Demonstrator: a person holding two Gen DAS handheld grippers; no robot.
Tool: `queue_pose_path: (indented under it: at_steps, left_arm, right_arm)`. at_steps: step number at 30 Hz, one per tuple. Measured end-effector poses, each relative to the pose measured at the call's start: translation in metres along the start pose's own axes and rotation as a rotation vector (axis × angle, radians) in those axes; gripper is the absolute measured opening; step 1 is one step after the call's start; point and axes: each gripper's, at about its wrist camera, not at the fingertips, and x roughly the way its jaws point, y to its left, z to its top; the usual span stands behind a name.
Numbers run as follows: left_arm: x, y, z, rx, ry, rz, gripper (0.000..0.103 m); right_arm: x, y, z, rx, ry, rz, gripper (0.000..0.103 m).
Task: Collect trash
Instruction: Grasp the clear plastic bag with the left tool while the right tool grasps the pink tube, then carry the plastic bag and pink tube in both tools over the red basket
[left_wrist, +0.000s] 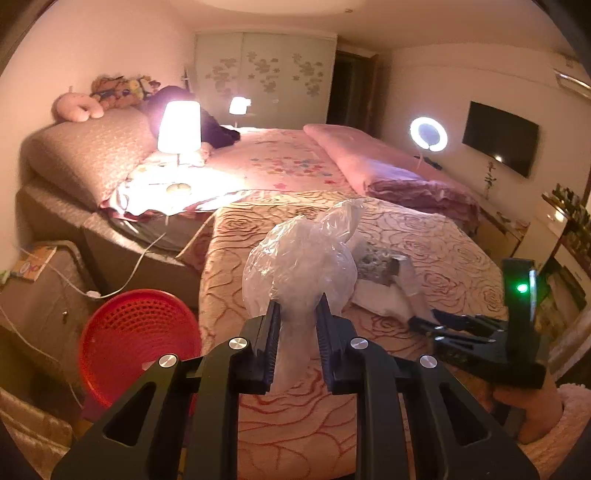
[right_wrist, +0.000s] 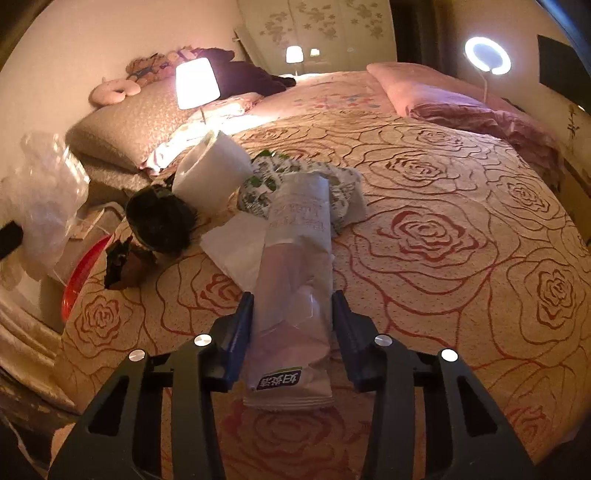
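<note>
My left gripper (left_wrist: 297, 306) is shut on a crumpled clear plastic bag (left_wrist: 299, 258) and holds it above the rose-patterned bedspread (left_wrist: 443, 240). The bag also shows at the left edge of the right wrist view (right_wrist: 44, 199). My right gripper (right_wrist: 293, 299) is open around a long white snack wrapper (right_wrist: 295, 280) that lies on the bedspread (right_wrist: 461, 221); the fingers (right_wrist: 242, 314) stand just beside it. Beyond it lie a white tissue (right_wrist: 236, 251), a green-printed wrapper (right_wrist: 266, 184), a roll of toilet paper (right_wrist: 210, 173) and dark scraps (right_wrist: 159, 221). The right gripper also shows in the left wrist view (left_wrist: 424, 321).
A red plastic basket (left_wrist: 136, 339) stands on the floor left of the bed, its rim also in the right wrist view (right_wrist: 79, 273). A lit lamp (left_wrist: 179, 127), pillows (left_wrist: 85, 155), a pink duvet (left_wrist: 388, 162) and a ring light (left_wrist: 428, 133) lie further back. Cables run along the floor.
</note>
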Motion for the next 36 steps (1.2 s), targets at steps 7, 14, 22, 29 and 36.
queue_pose_path:
  at_steps: [7, 14, 22, 29, 36]
  left_arm:
    - [-0.012, 0.026, 0.003, -0.039, -0.029, 0.067, 0.018]
    - [-0.023, 0.053, 0.001, -0.074, -0.051, 0.143, 0.018]
    - [-0.032, 0.091, -0.003, -0.129, -0.065, 0.217, 0.018]
    - [-0.035, 0.117, -0.008, -0.180, -0.067, 0.251, 0.018]
    - [-0.027, 0.140, -0.017, -0.228, -0.044, 0.281, 0.018]
  right_arm:
    - [-0.027, -0.001, 0.011, 0.007, -0.086, -0.010, 0.041]
    - [-0.043, 0.002, 0.019, -0.002, -0.140, -0.006, 0.041]
    - [-0.052, 0.023, 0.034, -0.043, -0.173, 0.015, 0.041]
    - [-0.052, 0.070, 0.053, -0.121, -0.181, 0.091, 0.041]
    - [-0.034, 0.125, 0.066, -0.202, -0.151, 0.180, 0.041]
